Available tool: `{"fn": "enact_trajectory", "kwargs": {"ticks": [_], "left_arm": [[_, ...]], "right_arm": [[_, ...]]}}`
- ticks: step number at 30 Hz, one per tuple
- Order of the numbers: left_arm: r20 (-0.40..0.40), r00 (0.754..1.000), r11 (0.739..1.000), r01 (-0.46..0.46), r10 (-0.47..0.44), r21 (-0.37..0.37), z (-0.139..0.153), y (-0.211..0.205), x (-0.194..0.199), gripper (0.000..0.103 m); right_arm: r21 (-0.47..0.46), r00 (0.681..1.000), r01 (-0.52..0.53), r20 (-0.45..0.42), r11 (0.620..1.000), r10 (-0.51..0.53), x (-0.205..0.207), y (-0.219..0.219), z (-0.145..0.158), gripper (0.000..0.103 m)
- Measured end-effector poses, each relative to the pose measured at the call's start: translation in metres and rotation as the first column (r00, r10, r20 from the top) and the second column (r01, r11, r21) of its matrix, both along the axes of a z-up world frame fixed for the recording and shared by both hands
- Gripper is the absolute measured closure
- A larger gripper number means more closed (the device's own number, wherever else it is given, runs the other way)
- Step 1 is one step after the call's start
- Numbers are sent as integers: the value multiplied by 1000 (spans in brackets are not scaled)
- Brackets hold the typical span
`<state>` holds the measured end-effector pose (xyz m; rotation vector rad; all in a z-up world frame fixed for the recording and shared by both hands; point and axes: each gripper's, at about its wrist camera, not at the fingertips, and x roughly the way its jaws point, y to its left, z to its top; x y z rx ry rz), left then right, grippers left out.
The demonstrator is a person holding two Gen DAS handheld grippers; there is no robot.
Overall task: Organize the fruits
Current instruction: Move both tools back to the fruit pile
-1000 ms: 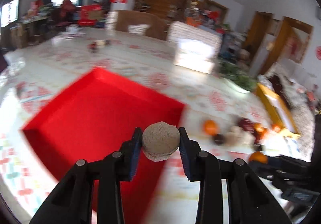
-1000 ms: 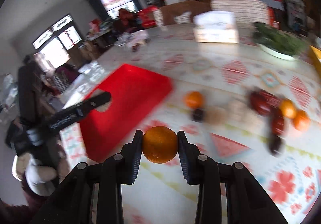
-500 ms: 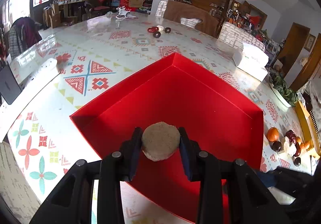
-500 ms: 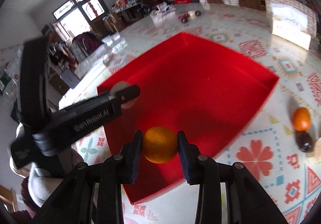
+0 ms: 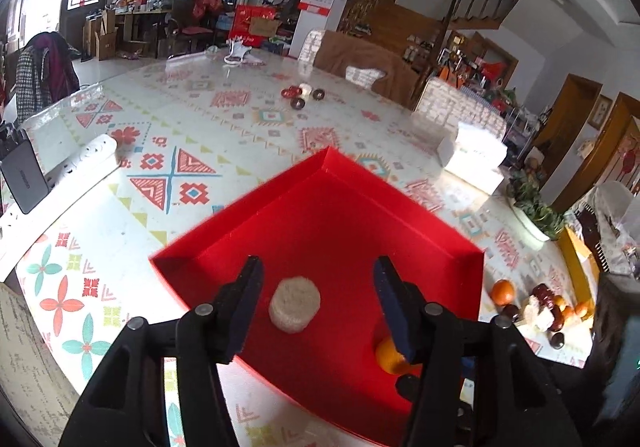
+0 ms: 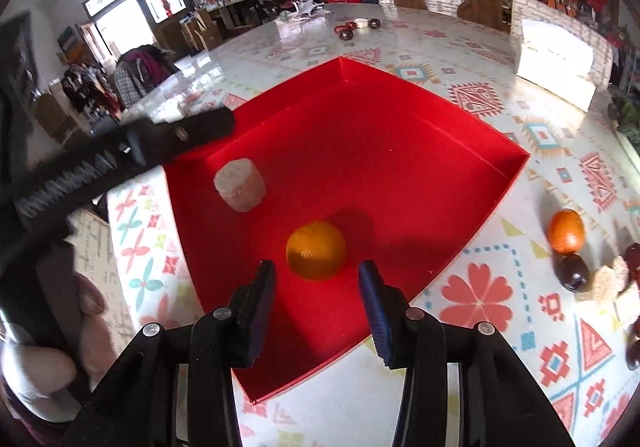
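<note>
A red tray (image 5: 332, 175) (image 6: 516, 167) lies on the patterned table. A beige round cake (image 5: 294, 304) (image 6: 240, 185) lies on the tray floor, free between the open jaws of my left gripper (image 5: 316, 303). An orange (image 6: 316, 255) (image 5: 386, 357) lies in the tray just ahead of my open right gripper (image 6: 316, 297). The left gripper also shows in the right wrist view (image 6: 192, 131), above the tray's left edge.
More fruit lies on the table right of the tray: an orange (image 6: 566, 231) (image 5: 502, 291), a dark plum (image 6: 574, 273) and red dates (image 5: 546, 293). A white tissue box (image 6: 554, 63) stands far right. Small items (image 5: 302, 95) lie at the far side. A power strip (image 5: 56, 183) lies left.
Both grippers have opened over the tray. The beige cake and the orange have dropped from the jaws onto the tray floor.
</note>
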<state>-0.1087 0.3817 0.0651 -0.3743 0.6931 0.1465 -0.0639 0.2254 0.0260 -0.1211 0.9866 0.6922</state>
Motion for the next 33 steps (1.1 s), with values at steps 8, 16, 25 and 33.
{"fn": "enact_trajectory", "kwargs": {"ticks": [8, 16, 25, 33], "left_arm": [[65, 998, 1000, 17, -17, 3, 24, -15, -13, 37], [130, 982, 990, 129, -134, 47, 48, -66, -20, 28], [64, 931, 932, 357, -360, 59, 25, -159, 8, 27], [-22, 883, 879, 469, -469, 83, -1, -214, 27, 43]], "right_arm": [[98, 1000, 31, -2, 995, -31, -7, -38, 11, 56], [133, 907, 316, 247, 939, -340, -27, -192, 55, 12], [142, 839, 541, -21, 829, -544, 4, -324, -8, 55], [120, 867, 496, -21, 860, -498, 23, -305, -24, 55]]}}
